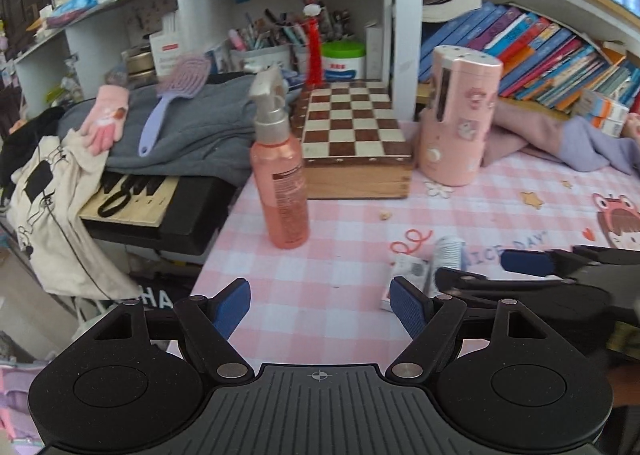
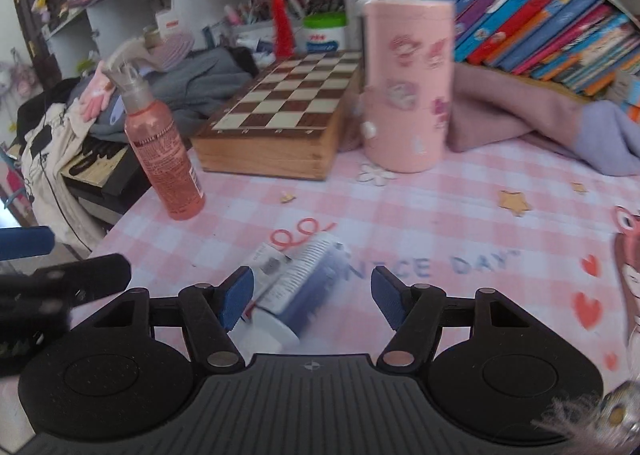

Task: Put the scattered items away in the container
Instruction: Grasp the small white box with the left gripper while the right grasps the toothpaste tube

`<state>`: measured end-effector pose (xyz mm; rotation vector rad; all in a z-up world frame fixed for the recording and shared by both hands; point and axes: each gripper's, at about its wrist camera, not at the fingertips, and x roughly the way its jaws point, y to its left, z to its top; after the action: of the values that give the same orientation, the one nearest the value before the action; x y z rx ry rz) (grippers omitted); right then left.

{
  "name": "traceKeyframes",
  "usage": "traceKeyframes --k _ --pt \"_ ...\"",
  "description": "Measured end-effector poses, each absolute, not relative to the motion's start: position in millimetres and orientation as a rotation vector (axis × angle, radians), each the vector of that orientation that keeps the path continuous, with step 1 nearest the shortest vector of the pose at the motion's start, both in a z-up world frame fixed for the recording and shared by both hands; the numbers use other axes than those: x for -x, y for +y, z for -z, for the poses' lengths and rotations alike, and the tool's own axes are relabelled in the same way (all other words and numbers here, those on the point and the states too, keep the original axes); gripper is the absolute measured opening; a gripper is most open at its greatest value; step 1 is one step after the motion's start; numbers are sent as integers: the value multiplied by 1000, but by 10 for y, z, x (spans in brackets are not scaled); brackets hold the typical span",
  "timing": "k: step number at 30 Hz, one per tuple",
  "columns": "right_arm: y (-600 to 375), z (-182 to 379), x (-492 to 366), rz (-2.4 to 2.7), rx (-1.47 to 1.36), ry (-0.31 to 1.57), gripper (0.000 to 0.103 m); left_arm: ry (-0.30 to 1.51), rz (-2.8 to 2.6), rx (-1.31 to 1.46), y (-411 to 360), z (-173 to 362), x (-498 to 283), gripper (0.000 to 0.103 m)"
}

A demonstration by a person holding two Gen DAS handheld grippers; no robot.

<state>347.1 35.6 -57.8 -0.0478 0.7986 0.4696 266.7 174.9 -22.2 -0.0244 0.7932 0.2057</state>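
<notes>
A white and blue tube [image 2: 298, 283] lies on the pink checked tablecloth [image 2: 460, 239], between the open jaws of my right gripper [image 2: 312, 297]; it also shows in the left wrist view [image 1: 434, 267]. A pink spray bottle [image 1: 280, 179] stands upright ahead of my open, empty left gripper [image 1: 320, 305]; it also shows in the right wrist view [image 2: 166, 151]. A tall pink cylindrical container [image 1: 460, 115] with stickers stands at the back of the table, also in the right wrist view [image 2: 408, 87]. The right gripper [image 1: 520, 275] shows at the right of the left wrist view.
A wooden chessboard box [image 1: 352, 143] lies beside the pink container. Grey clothes, a purple hairbrush [image 1: 172, 95] and a pink glove [image 1: 106, 123] pile up at the left past the table edge. Books [image 1: 540, 51] and purple cloth [image 1: 560, 139] fill the back right.
</notes>
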Motion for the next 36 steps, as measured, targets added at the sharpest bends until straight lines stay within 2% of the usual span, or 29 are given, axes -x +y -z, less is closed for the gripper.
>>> traceKeyframes --k 4,5,6,9,17,20,21,28,31,36 --pt "332 711 -3563 -482 40 826 55 809 -186 18 1734 293 -2746 79" --pt "286 706 -3560 -490 29 823 51 813 -175 18 1724 318 -2773 79" --pt "249 689 -3550 -492 31 819 40 821 -162 17 1709 349 -2807 79" --pt "140 638 -3519 -475 72 796 31 849 -117 -1 1632 473 -2947 79" --pt "-151 613 -3536 -420 110 791 28 902 18 -85 1333 757 -3307 75" --pt "-190 621 -3574 -428 102 795 29 919 29 -99 1289 830 -3381 62" --pt "-197 628 -3588 -431 98 799 33 929 26 -100 1284 853 -3402 55" --pt "-113 740 -3698 -447 103 835 36 920 61 -85 1256 861 -3371 29" --pt "-108 813 -3749 -443 107 861 31 918 48 -67 1246 864 -3364 28" --pt "-166 791 -3711 -434 117 863 31 920 66 -31 1241 798 -3298 28"
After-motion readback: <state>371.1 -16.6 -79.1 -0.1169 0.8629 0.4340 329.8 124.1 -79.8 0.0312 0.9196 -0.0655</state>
